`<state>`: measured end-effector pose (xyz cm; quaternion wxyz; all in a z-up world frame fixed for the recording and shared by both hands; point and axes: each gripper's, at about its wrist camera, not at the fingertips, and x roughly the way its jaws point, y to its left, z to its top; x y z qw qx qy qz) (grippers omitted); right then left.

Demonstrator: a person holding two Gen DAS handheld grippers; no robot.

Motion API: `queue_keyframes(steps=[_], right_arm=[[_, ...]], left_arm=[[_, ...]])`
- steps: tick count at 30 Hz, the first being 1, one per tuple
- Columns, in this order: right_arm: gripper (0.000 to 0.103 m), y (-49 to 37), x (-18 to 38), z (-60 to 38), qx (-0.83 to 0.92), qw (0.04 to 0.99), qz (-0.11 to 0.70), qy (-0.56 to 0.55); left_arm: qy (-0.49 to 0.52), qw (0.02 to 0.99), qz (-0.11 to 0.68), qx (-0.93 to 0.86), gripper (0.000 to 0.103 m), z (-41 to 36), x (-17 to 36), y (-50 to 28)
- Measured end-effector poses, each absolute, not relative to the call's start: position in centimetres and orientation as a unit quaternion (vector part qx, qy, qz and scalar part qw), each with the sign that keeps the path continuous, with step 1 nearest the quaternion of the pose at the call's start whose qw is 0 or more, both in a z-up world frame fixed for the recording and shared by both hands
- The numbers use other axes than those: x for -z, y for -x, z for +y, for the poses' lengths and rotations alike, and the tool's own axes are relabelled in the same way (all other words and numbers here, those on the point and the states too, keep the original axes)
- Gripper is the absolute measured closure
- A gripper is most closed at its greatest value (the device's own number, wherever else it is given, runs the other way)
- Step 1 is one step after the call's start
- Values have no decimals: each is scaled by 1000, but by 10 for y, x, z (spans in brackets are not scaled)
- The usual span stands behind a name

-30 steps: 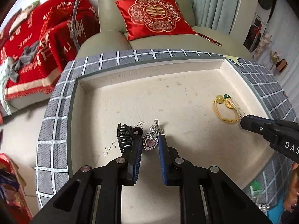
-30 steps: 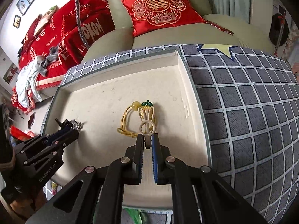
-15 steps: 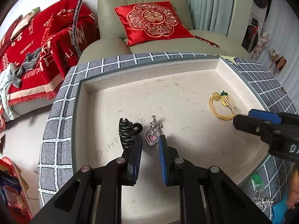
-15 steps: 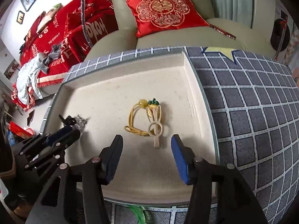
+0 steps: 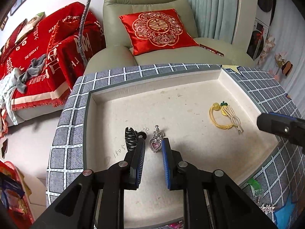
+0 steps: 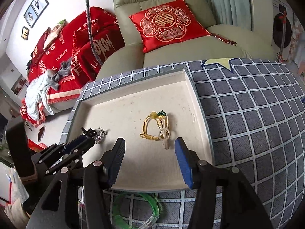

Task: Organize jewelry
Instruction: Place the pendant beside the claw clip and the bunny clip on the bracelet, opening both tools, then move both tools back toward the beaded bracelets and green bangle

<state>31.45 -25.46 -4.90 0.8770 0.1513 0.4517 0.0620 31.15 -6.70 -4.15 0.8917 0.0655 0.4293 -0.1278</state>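
Note:
A cream tray (image 5: 106, 99) sits on a grey checked cloth. In it lie a black claw hair clip (image 5: 130, 139), a silver pendant with a pink heart stone (image 5: 156, 143) and a yellow cord bracelet with a cream knot charm (image 5: 226, 116). My left gripper (image 5: 153, 146) is open, its tips on either side of the heart pendant, not closed on it. My right gripper (image 6: 149, 145) is wide open and empty, just short of the bracelet (image 6: 159, 126). The right gripper's tip shows in the left wrist view (image 5: 266, 122).
The checked cloth (image 6: 247, 114) covers the table to the tray's right. A green bangle (image 6: 137, 208) lies on the cloth in front of the tray. A beige armchair with a red cushion (image 5: 156, 30) stands behind; a red-covered sofa (image 5: 38, 57) is at left.
My right gripper has let go of the bracelet's cream charm, opened wide and pulled back. My left gripper has drawn back slightly from the pendant, still open.

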Motion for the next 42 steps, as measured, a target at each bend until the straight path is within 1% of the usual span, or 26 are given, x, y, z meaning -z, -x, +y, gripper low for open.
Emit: queue_keyframes(steps=[4,5,6,7,9,15,17,19,20,21,24,25,33,42], right_arm=[[41,-310,48,-255,-63,877,451,-149],[41,-309,48,-255,-63,877,452,-150],[41,-310,48,-256,-63,877,452,-152],[41,-309,48,-257,-63,876,453,-154],[41,-308,48,-260,-62,876,452,-158],[41,-298,41,-263,-55,879,449,-154],[39,-294,38,-264,-57,879,447,-154],[14,-286,35,-264,-58,882,442,-153],[13,-282,33,-265,-58,884,437,-156],[8,-277,31,-265,-59,886,432,-160],[4,-264,27,-267,-66,889,419,-173],[0,-260,25,-268,-67,889,418,-173],[0,-235,18,-267,-76,886,423,-174],[0,-215,34,-258,-78,872,448,-179]], left_arm=[[-62,893,426,128,70,-66,40,-311],[-63,893,426,129,67,-66,40,-311],[-64,893,426,128,35,-66,39,-311],[-64,895,424,121,0,-65,38,-310],[-60,907,402,108,0,-60,30,-305],[-55,909,398,110,0,-56,18,-301],[-56,912,391,113,0,-54,13,-295],[-61,913,386,114,0,-52,9,-289],[-61,914,384,114,0,-49,7,-284],[-59,915,383,116,0,-46,5,-280],[-55,913,386,122,0,-39,1,-269],[-56,913,386,122,0,-36,1,-266],[-48,918,379,111,0,-7,-2,-226],[-34,897,429,97,0,17,32,-202]])
